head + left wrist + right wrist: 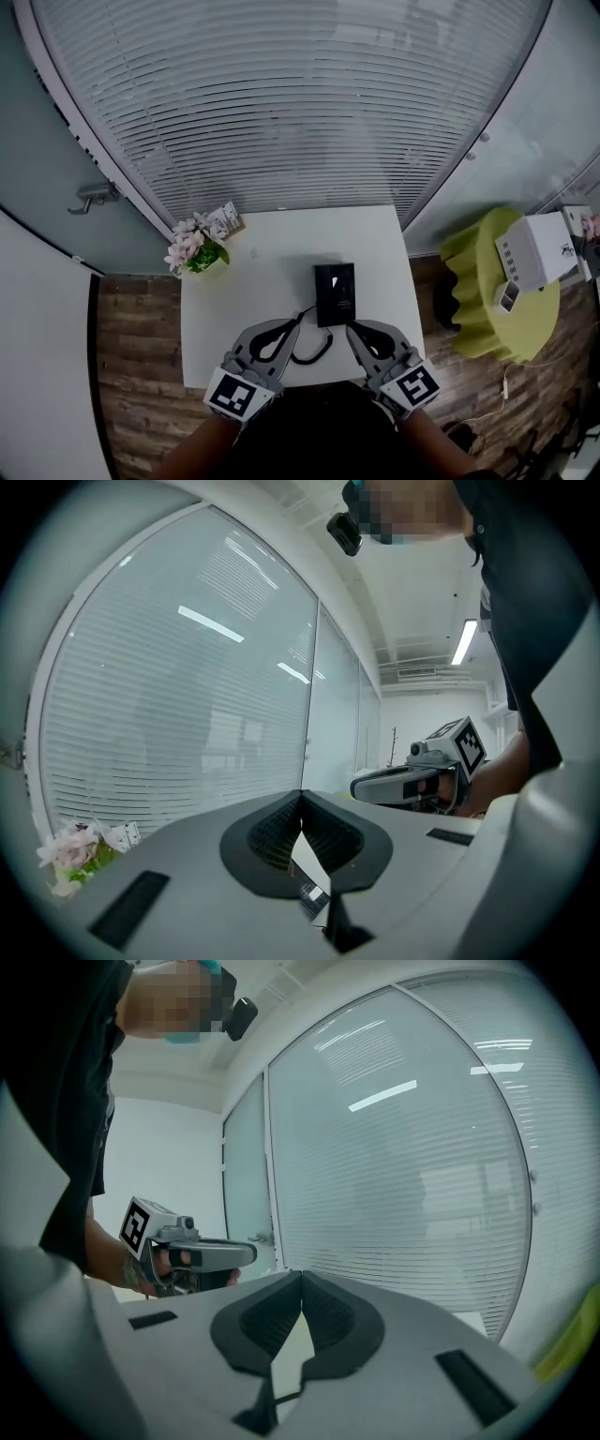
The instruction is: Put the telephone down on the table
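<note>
Left gripper [296, 323] is fully closed w/ nothing in it. In the left gripper view its black pads [277, 834] meet at the tips, and only a sliver of table shows through the gap lower down. Right gripper [351, 328] is the same: jaws together, empty, pads [328, 1314] touching at the tips in the right gripper view. Both sit low over the near edge of the white table [244, 281], side by side, tips pointing away from the person & angled slightly toward each other. Each gripper view catches the other gripper off to one side, held in a hand.

Telephone [335, 293], black & rectangular, lies flat on the table approx. mid-width, just beyond the gripper tips. The left tips are near its near-left corner, the right tips just beside its near-right corner; can't tell if they touch. Its cord [314, 349] curls in a loop on the table toward the near edge, between the 2 grippers.

Pink flowers [194, 247] stand at the table's far-left corner, well apart from the telephone. Behind the table is a glass wall w/ white blinds [281, 103]. Wooden floor [136, 347] shows either side. To the right is a yellow-green side table [469, 272] w/ a white box [539, 248] on it.
</note>
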Available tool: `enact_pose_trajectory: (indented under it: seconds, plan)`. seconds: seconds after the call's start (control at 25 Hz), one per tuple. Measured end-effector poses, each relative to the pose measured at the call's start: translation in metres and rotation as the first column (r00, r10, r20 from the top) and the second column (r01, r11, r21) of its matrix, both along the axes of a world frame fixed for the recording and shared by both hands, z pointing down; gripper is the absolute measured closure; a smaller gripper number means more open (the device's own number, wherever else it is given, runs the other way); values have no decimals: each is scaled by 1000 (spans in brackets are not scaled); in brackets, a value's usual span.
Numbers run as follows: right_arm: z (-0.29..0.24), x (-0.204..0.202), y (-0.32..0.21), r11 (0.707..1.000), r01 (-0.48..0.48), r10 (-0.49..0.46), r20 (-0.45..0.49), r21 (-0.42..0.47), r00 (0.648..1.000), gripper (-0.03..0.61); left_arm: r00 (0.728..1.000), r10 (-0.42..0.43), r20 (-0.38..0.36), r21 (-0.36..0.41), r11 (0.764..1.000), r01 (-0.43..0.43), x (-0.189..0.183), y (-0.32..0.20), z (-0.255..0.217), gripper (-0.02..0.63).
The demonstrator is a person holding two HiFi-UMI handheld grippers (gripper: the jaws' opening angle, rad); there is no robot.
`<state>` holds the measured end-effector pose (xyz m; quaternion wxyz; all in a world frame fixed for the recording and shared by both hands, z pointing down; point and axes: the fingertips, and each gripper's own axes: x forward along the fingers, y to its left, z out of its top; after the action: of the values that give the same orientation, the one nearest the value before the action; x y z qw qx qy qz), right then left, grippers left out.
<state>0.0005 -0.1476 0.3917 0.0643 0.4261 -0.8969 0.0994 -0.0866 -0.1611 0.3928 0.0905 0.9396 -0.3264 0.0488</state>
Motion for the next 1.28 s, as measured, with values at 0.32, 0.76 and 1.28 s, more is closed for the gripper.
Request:
enact_pose_trajectory:
  seconds: [0.32,0.76,1.28]
  plan:
    - [34,33,-32,996,-60,59,-22,-60,998,557,998,19,56,-54,998,-16,18,-34,34,603]
    - [87,51,-71,988,-6,6,2,-153,1000,557,996,37,81,-226,974,-17,53,-66,107,603]
    - [121,31,-89,972,90,-96,-17,-215,995,557,999,34,25,-450,893,-19,70,-93,209,601]
